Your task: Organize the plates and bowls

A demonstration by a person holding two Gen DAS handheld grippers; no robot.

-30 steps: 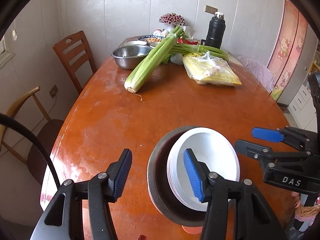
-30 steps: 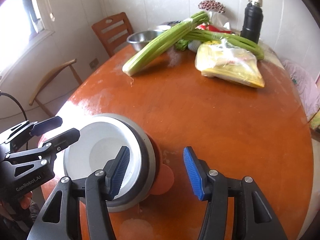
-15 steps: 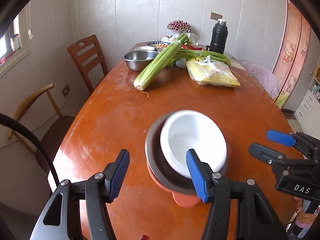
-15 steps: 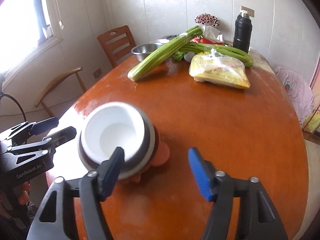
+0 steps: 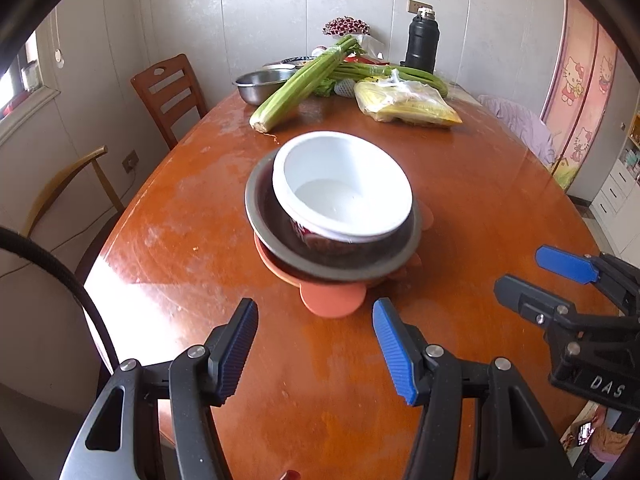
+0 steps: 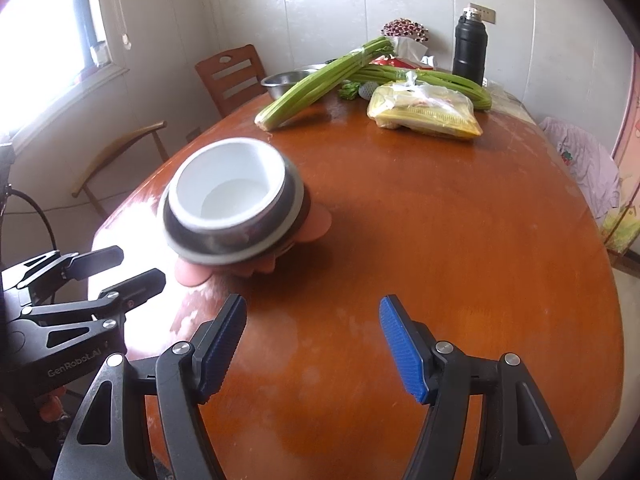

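Note:
A white bowl (image 5: 340, 184) sits tilted inside a dark grey bowl (image 5: 256, 208), which rests on an orange lobed plate (image 5: 332, 300) on the brown table (image 5: 480, 200). My left gripper (image 5: 314, 306) hovers just short of the plate's near lobe, open, with nothing between its blue pads. My right gripper (image 6: 313, 302) is open over bare table, to the right of and nearer than the stack. Its view shows the white bowl (image 6: 228, 184), grey bowl (image 6: 236, 256) and plate (image 6: 192, 274). Each view catches the other gripper at its edge: right (image 5: 520, 268), left (image 6: 140, 264).
At the table's far end lie celery (image 5: 300, 80), a steel bowl (image 5: 260, 84), a yellow bag (image 5: 404, 104) and a black flask (image 5: 422, 46). Two wooden chairs (image 5: 168, 88) (image 5: 68, 176) stand along the left side. The near table edge is close under both grippers.
Both grippers have drawn back from the stack toward the near table edge. The left finger no longer overlaps the white bowl. The right jaws stand wider than before.

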